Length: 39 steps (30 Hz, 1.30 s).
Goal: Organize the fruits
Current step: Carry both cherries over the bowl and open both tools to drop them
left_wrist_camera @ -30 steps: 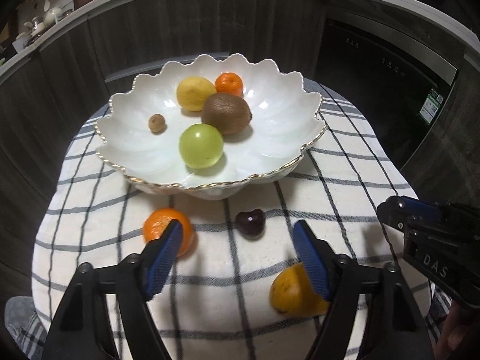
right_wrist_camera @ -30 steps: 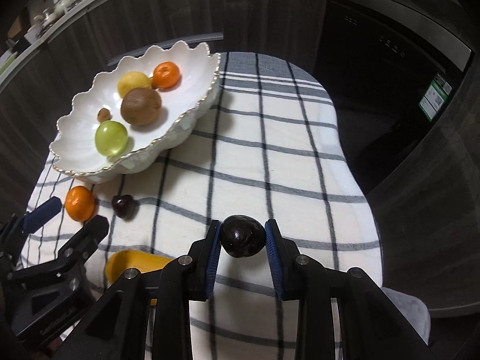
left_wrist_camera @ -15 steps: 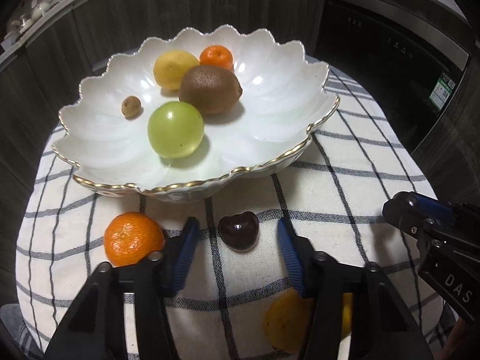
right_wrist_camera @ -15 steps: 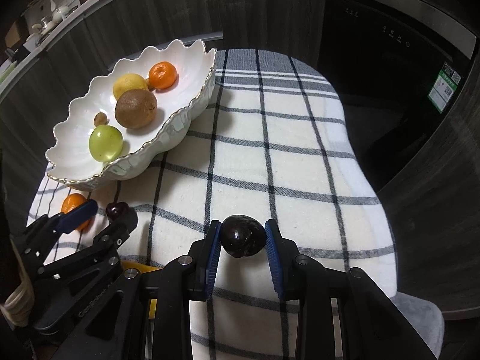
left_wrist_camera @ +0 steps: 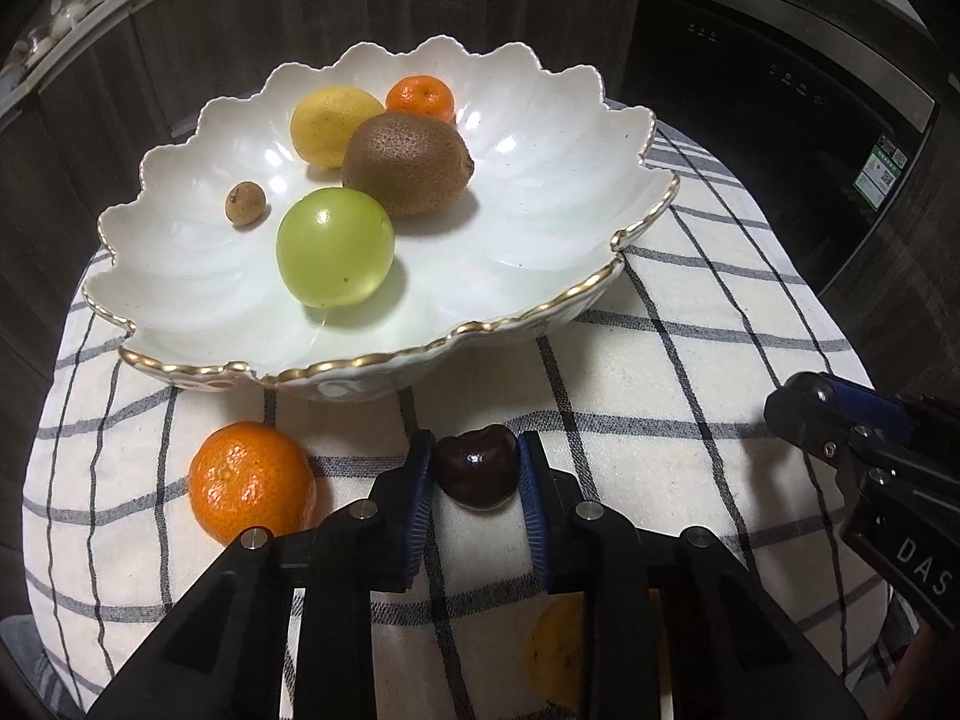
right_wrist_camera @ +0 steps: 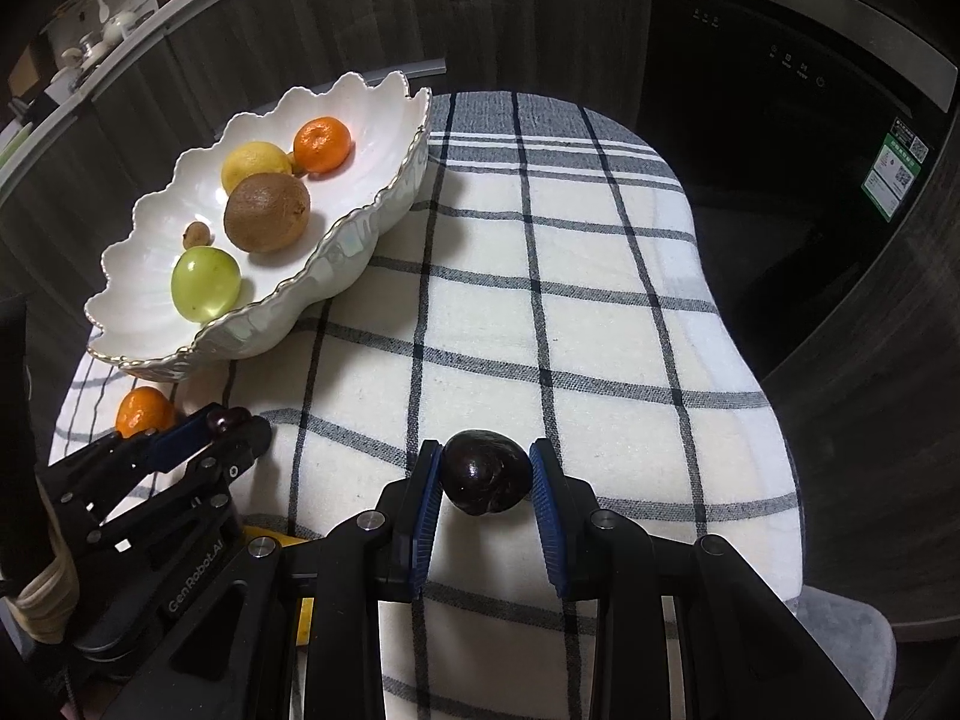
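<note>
Up close, the left wrist view shows the left gripper (left_wrist_camera: 475, 474) clamped on a dark cherry (left_wrist_camera: 477, 467) on the checked cloth (left_wrist_camera: 690, 312), stem dimple facing the bowl (left_wrist_camera: 540, 192). Only the right wrist view shows the right gripper (right_wrist_camera: 486, 474) squeezing a dark plum (right_wrist_camera: 486, 471), long axis crossing between the pads.

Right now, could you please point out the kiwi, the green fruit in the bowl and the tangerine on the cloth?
kiwi (left_wrist_camera: 407, 163): left wrist view, middle of its brown skin.
green fruit (left_wrist_camera: 335, 247): left wrist view, centre of its face.
tangerine on the cloth (left_wrist_camera: 251, 482): left wrist view, middle of its peel.
</note>
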Each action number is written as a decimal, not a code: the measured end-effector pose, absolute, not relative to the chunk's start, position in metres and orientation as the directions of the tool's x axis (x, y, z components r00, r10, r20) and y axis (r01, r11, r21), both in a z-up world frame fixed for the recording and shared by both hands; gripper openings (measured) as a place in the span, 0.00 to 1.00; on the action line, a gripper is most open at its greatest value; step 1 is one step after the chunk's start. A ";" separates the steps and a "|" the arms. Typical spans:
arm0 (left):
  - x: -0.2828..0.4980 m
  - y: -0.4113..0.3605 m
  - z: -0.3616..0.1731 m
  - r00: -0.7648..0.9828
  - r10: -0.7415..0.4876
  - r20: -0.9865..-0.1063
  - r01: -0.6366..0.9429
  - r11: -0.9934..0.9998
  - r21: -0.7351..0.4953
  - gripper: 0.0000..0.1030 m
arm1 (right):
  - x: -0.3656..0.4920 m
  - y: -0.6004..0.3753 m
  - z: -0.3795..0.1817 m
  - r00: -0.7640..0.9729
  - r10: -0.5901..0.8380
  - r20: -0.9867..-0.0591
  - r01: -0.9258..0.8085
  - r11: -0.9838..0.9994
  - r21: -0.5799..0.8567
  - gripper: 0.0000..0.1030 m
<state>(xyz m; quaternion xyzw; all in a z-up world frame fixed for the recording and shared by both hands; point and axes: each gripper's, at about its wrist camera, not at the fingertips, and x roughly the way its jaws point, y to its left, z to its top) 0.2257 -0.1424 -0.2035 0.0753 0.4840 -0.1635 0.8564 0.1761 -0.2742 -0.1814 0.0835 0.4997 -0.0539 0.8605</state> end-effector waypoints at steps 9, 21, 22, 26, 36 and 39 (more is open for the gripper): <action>0.202 -0.130 -0.174 0.521 -0.217 -0.825 0.363 0.932 -0.016 0.27 | 0.166 -0.274 -0.166 0.535 0.020 -0.845 0.160 0.979 0.125 0.30; 0.194 -0.097 -0.129 0.581 -0.232 -0.780 0.326 0.945 -0.038 0.27 | 0.163 -0.244 -0.130 0.595 0.064 -0.801 0.079 0.987 0.138 0.30; 0.194 -0.095 -0.125 0.586 -0.234 -0.776 0.323 0.945 -0.041 0.27 | 0.163 -0.242 -0.127 0.599 0.069 -0.798 0.072 0.988 0.140 0.30; 0.201 -0.087 -0.113 0.607 -0.239 -0.758 0.307 0.950 -0.053 0.27 | 0.166 -0.231 -0.113 0.617 0.088 -0.782 0.040 0.989 0.143 0.30; 0.242 -0.071 -0.096 0.650 -0.231 -0.724 0.271 0.961 -0.064 0.27 | 0.198 -0.213 -0.090 0.656 0.097 -0.749 -0.011 0.993 0.119 0.30; 0.257 -0.070 -0.098 0.650 -0.228 -0.725 0.262 0.963 -0.068 0.27 | 0.209 -0.209 -0.089 0.660 0.099 -0.745 -0.021 0.993 0.113 0.30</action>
